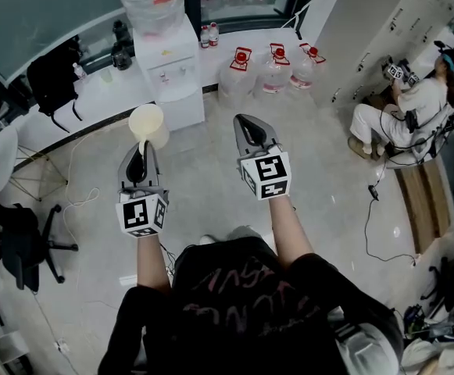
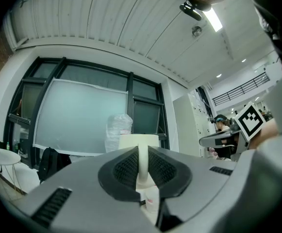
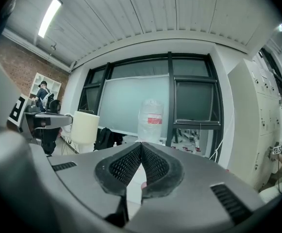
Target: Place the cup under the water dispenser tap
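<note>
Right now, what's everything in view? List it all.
water dispenser: 1, white, against the ledge under the window, clear bottle on top
cup: 1, cream, in the left hand-held gripper, not yet at the dispenser
water jugs: 3, clear with red caps, in a row on the floor right of the dispenser
bag: 1, black, on the ledge at left
office chair: 1, black, floor at far left
lockers: white, right wall; count unclear
other person: 1, light clothes, low down by the lockers
left hand-held gripper: grey, shut on the cup's wall
right hand-held gripper: grey, shut, empty, beside the left
</note>
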Demonstrator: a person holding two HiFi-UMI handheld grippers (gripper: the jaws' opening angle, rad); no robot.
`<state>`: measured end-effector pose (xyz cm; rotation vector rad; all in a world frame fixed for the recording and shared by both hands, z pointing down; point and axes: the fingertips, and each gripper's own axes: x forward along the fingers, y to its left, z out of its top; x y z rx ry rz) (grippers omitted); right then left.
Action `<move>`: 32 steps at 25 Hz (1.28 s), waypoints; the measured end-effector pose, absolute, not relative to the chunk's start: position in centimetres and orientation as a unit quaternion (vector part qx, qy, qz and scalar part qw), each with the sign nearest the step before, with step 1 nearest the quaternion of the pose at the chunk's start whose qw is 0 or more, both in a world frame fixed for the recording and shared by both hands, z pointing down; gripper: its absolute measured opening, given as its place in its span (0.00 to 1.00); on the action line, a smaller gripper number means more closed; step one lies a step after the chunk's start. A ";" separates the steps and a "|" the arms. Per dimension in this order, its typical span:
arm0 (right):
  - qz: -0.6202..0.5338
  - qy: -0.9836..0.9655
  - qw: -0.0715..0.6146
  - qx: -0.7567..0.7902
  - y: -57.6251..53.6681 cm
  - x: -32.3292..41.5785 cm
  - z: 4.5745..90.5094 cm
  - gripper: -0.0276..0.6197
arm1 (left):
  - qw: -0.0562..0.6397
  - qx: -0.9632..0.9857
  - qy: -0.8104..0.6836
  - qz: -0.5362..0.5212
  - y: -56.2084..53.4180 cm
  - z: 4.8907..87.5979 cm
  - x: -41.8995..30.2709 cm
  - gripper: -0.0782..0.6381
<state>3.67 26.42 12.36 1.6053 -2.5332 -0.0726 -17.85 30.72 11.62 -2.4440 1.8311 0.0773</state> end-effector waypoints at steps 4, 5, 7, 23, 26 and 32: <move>-0.022 -0.837 0.072 0.542 26.4 3.4 12.7 0.06 | 0.040 -0.802 0.596 0.024 30.4 12.1 -18.6 0.17; -0.024 -0.836 0.072 0.543 26.4 3.4 12.7 0.06 | 0.038 -0.802 0.595 0.024 30.3 12.2 -18.8 0.17; -0.029 -0.835 0.069 0.545 26.2 3.4 12.4 0.06 | 0.037 -0.803 0.594 0.025 29.8 12.3 -19.0 0.17; -0.027 -0.843 0.082 0.531 16.9 2.1 14.7 0.06 | 0.023 -0.804 0.595 0.013 20.9 14.8 -19.2 0.17; -0.017 -0.844 0.081 0.530 13.6 3.1 15.3 0.06 | 0.014 -0.801 0.598 0.007 17.8 15.5 -18.4 0.17; 0.004 -0.848 0.084 0.523 6.3 5.3 16.9 0.06 | 0.000 -0.795 0.606 -0.011 11.2 16.9 -16.4 0.17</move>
